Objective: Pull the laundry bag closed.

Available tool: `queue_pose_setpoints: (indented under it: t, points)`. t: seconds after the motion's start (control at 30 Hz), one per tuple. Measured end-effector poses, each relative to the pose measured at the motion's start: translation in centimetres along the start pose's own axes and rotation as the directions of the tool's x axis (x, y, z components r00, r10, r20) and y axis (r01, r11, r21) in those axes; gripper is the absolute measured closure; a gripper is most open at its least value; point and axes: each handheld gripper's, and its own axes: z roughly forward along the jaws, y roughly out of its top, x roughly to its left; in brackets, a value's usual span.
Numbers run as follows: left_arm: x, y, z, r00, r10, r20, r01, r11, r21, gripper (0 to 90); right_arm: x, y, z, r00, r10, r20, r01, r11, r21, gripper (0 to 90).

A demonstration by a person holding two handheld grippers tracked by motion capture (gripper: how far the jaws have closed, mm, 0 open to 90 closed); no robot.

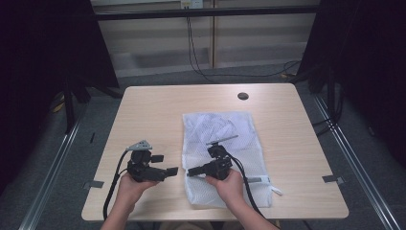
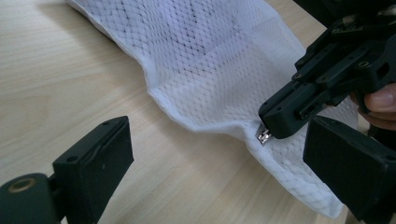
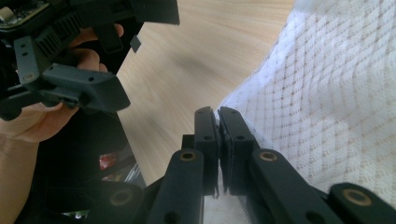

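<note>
So, going left to right across the high view: the left claw (image 1: 166,165) sits in the person's left hand (image 1: 128,188) at about 7 o'clock on the table (image 1: 158,105), over bare wood. Its jaws are spread wide with nothing between them, aimed toward 3 o'clock at the bag. In the left gripper view you can see that gap clearly, just tabletop between the two black pads (image 2: 100,161).

Next over, the white mesh laundry bag (image 1: 218,129) lies flat a bit right of the table's centre, running from roughly the middle down to the 6 o'clock edge. Its left hem is bunched and lifted a little where it gets grabbed.

The right claw (image 1: 190,171), in the right hand (image 1: 231,186), hangs over the lower part of the bag and points toward 9 o'clock. Its jaws are pressed together, pinching the bag's left edge. In the left gripper view there's a small metal zipper pull (image 2: 264,136) peeking out right at the tip of that claw, so it looks like the pinch is at the zipper end. The right gripper view shows the jaws tight together with mesh right against them.

Farther right, a white tab (image 1: 276,190) sticks out from the bag's lower right corner, and a dark round hole cover (image 1: 242,96) sits near 1 o'clock on the table.
</note>
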Motion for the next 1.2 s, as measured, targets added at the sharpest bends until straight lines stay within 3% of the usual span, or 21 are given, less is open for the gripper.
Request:
queue_pose_setpoints:
  t: [0.33, 0.47, 1.2]
  points:
    - [-0.6, -0.1, 0.9, 0.9995, 0.007, 0.031, -0.009, 0.9991, 0.042, 8.0, 0.0, 0.0, -0.2, 1.0, -0.004, 0.002, 0.004, 1.0, -0.011, 86.4]
    - [-0.6, -0.1, 1.1, 0.9978, -0.01, 0.065, 0.007, 0.999, 0.044, 8.0, 0.0, 0.0, -0.3, 1.0, -0.001, 0.004, 0.002, 1.0, -0.017, 86.4]
    - [-1.1, -0.5, 2.3, 0.9916, -0.042, 0.122, 0.03, 0.995, 0.095, 10.3, 0.2, 0.1, -0.7, 0.9999, -0.01, 0.007, 0.01, 0.999, -0.034, 86.6]
